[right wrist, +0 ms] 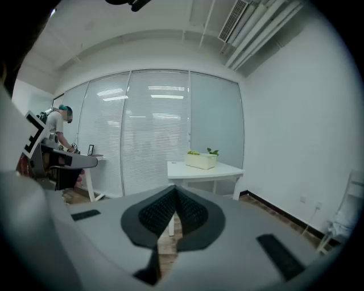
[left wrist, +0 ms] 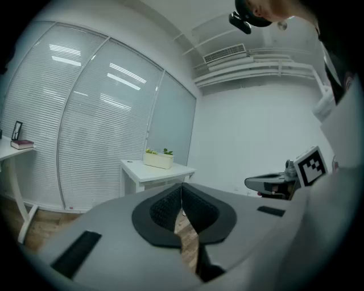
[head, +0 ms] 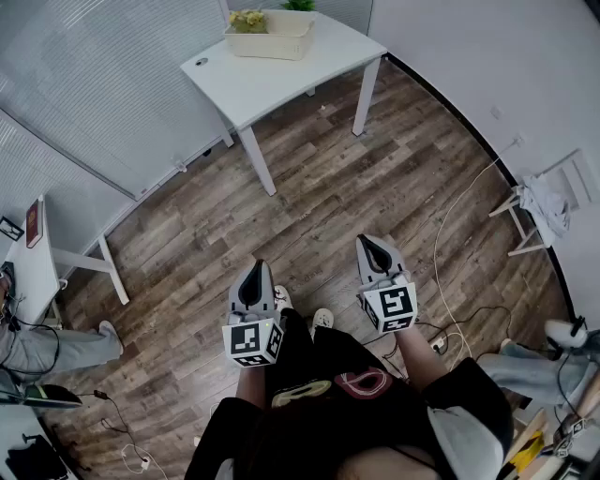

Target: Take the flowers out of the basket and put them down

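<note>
Jaws on both the left gripper (head: 255,270) and right gripper (head: 367,244) are pressed together and empty, well apart from the basket (head: 272,45) of flowers (head: 247,19) on the far surface (head: 281,84), so arriving unopened would probably shove the basket.

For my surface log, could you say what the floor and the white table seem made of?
Brown plank floor: wood or wood-look laminate, matt; grain and plank seams show. White rectangular table: likely laminated or painted board, smooth; plain even surface, no grain.
</note>
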A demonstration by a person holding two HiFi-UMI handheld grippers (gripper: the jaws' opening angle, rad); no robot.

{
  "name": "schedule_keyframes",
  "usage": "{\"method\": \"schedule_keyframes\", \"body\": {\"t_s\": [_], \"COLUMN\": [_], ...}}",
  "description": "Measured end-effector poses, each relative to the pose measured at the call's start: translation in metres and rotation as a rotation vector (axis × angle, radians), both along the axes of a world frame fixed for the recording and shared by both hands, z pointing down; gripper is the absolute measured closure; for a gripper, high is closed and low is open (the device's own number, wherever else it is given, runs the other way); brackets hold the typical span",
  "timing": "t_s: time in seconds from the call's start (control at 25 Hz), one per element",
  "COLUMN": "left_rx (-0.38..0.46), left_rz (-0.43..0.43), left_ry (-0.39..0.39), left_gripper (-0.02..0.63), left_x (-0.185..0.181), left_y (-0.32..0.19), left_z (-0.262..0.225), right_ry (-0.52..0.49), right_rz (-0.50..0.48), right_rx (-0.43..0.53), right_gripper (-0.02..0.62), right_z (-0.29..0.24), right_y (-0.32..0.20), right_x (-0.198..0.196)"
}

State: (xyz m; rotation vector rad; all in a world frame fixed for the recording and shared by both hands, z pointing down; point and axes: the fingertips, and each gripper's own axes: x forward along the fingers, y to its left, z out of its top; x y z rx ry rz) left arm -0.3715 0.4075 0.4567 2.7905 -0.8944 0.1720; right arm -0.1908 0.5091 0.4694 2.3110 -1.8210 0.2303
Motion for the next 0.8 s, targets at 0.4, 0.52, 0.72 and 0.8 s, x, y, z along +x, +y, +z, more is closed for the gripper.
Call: {"method": "schedule_keyframes", "body": {"t_s": [0.4, 0.52, 0.72, 0.8], "left_rx": [0.029, 0.032, 0.036, 0.038], "left_rz": [-0.001, 0.007, 0.022, 0.027], "left_ry": [0.027, 0.036, 0.053, 0.059], "left_gripper": [0.588, 0.588, 0.588, 0.588], "left_x": [-0.009, -0.009, -0.007, -0.006], "left_y": [-0.032, -0.048, -0.078, -0.094], "left_z": [-0.009, -0.012, -0.018, -0.02], "right_ry": [0.037, 0.023, -0.01, -0.02], "right_rz": [0.031, 0.048, 0.091, 0.104], "right_rx": [-0.004, 0.011, 0.042, 0.049], "right_gripper": [0.586, 0.586, 0.584, 0.584], "right_z": [-0.005, -0.01, -0.019, -0.021], "right_y": [-0.017, -0.03, -0.052, -0.065], "right_x": [-0.003, -0.003, 0.004, 0.006]}}
